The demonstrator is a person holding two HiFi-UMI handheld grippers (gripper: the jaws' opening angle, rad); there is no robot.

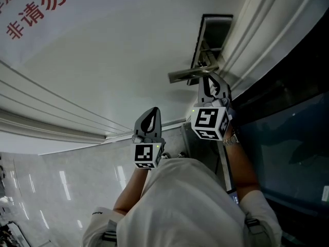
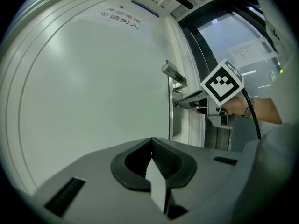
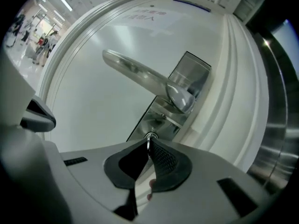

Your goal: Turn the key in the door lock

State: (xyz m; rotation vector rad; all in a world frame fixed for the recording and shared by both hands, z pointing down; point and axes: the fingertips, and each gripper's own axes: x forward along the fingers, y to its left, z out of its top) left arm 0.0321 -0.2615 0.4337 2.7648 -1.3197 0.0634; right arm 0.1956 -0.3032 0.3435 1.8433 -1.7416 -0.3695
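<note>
A silver lever handle (image 3: pixel 140 72) sticks out from the metal lock plate (image 3: pixel 189 69) on a white door (image 1: pixel 118 60). Just below the handle, the key (image 3: pixel 150 137) sits in the lock, and only its metal head shows. My right gripper (image 3: pixel 148 146) is shut on that key head, tips against the plate. In the head view the right gripper (image 1: pixel 208 82) points at the plate under the handle (image 1: pixel 193 74). My left gripper (image 1: pixel 150 118) hangs away from the door, shut, with nothing in it. In the left gripper view, the left gripper (image 2: pixel 152 155) faces the door, with the right gripper (image 2: pixel 185 101) at the lock.
Red characters (image 1: pixel 31 14) are printed on the door. The white moulded door frame (image 1: pixel 267 30) runs beside the lock, with a dark glass panel (image 1: pixel 288 138) past it. A shiny tiled floor (image 1: pixel 51 179) lies below. People stand far down a corridor (image 3: pixel 28 36).
</note>
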